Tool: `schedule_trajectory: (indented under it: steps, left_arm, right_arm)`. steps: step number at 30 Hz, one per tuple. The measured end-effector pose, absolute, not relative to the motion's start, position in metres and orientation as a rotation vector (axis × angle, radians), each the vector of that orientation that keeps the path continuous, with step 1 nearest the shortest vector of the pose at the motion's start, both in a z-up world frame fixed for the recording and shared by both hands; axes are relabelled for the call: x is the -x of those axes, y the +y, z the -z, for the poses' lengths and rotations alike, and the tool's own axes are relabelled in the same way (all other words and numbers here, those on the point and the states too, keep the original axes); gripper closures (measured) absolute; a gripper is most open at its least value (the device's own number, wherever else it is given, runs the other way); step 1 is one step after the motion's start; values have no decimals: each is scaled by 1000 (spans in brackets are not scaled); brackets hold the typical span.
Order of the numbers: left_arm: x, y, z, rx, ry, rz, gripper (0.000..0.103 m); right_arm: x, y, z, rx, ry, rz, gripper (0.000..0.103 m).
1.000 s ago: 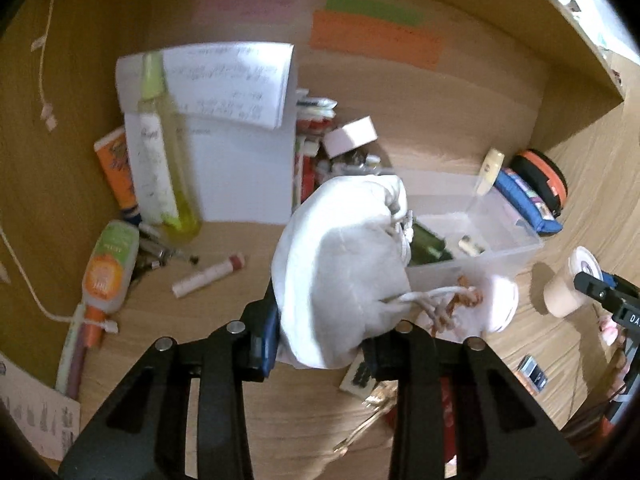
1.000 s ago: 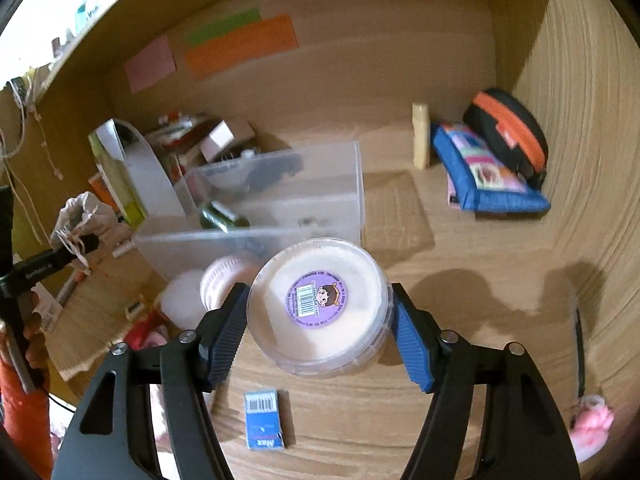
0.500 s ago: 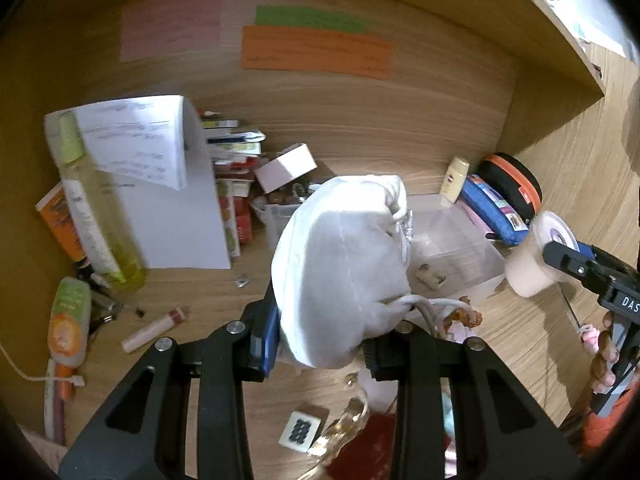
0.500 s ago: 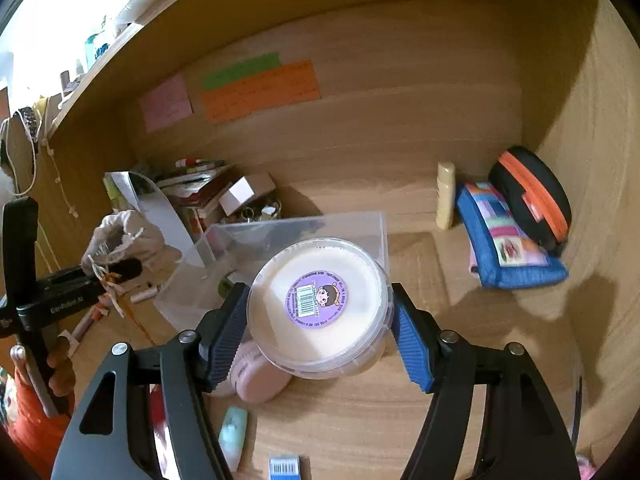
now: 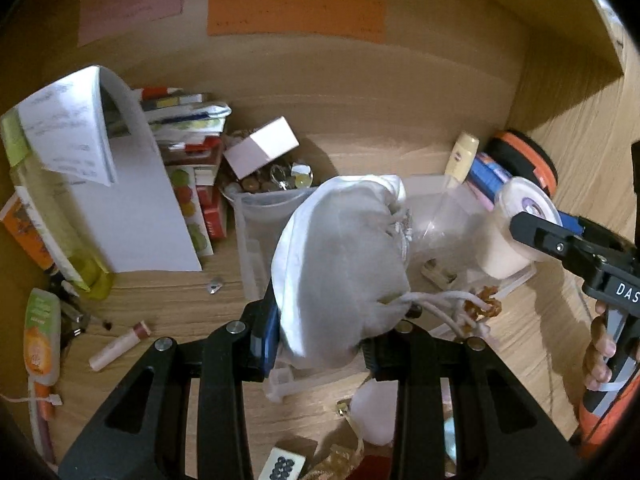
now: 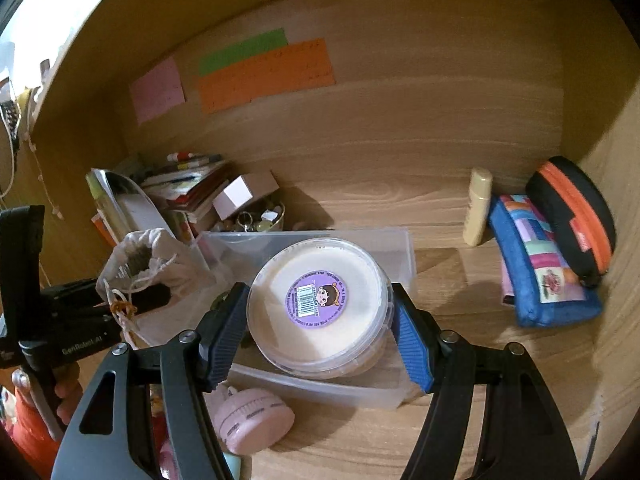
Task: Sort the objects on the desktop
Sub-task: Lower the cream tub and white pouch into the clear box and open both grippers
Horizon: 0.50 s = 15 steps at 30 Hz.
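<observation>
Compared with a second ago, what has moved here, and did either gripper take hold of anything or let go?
Both hands carried their loads toward the clear plastic bin: the right gripper now holds the round lidded tub over it, and the left gripper has brought the white drawstring pouch to its edge. Nothing was grasped or released; both grips unchanged.

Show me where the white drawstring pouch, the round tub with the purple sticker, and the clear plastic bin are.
white drawstring pouch (image 5: 340, 264), left wrist view, middle of its cloth body
round tub (image 6: 320, 304), right wrist view, centre of its lid
clear plastic bin (image 6: 404, 248), right wrist view, far right corner of its wall
</observation>
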<state>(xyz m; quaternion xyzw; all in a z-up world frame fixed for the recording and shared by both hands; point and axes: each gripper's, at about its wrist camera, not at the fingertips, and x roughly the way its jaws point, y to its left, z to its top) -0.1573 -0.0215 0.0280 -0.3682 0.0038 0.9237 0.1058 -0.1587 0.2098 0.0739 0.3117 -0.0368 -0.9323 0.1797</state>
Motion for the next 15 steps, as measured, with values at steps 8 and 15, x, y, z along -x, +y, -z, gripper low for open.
schedule_trajectory:
  steps: [8, 15]
  left_arm:
    - [170, -14, -12, 1128, 44, -2703, 69]
    - [172, -15, -5, 1155, 56, -2683, 68]
  right_arm:
    - [175, 201, -52, -958, -84, 2593, 38]
    - [182, 195, -36, -1024, -49, 2574, 38]
